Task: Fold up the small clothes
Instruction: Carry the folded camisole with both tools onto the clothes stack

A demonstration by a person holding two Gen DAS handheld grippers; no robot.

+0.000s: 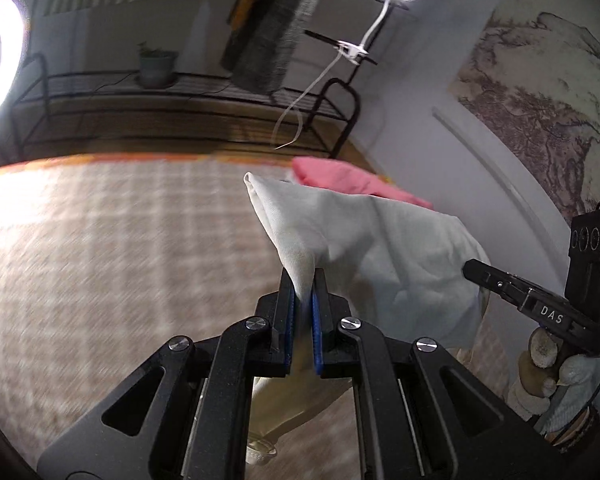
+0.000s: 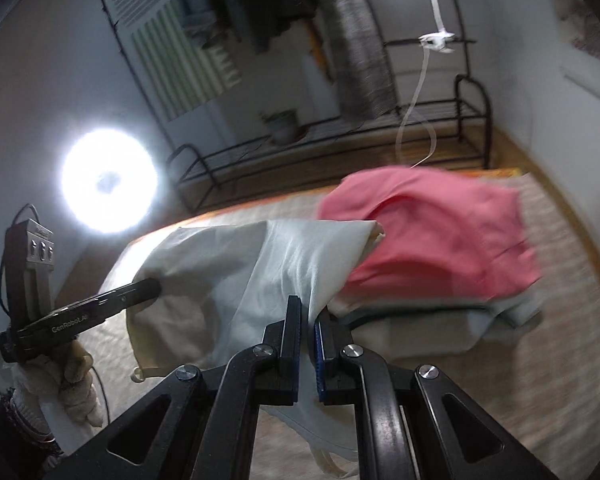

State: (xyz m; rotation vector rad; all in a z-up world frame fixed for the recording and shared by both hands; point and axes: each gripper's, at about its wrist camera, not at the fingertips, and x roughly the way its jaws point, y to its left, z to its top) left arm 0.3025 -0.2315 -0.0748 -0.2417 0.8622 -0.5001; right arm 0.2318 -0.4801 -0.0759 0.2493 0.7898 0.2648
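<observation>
Left gripper (image 1: pixel 304 280): seen at the bottom centre of the left wrist view, closed on a pinched edge of the white garment (image 1: pixel 380 248), apparently so that one side is kept taut.
Right gripper (image 2: pixel 308 312): seen at the bottom centre of the right wrist view, clamped on another edge of the same cloth; the far side is thus supported.
White garment: held lifted between both tools at mid-frame, above the checked cloth surface (image 1: pixel 120 248); it is judged to be held spread for a fold not yet laid down.
Pink garment (image 2: pixel 440 240): seen at right of centre in the right wrist view, resting on a pale stack of clothes (image 2: pixel 440 320), presumably set aside from the work.
Background: a black metal rack (image 1: pixel 100 88) is seen at upper left.
</observation>
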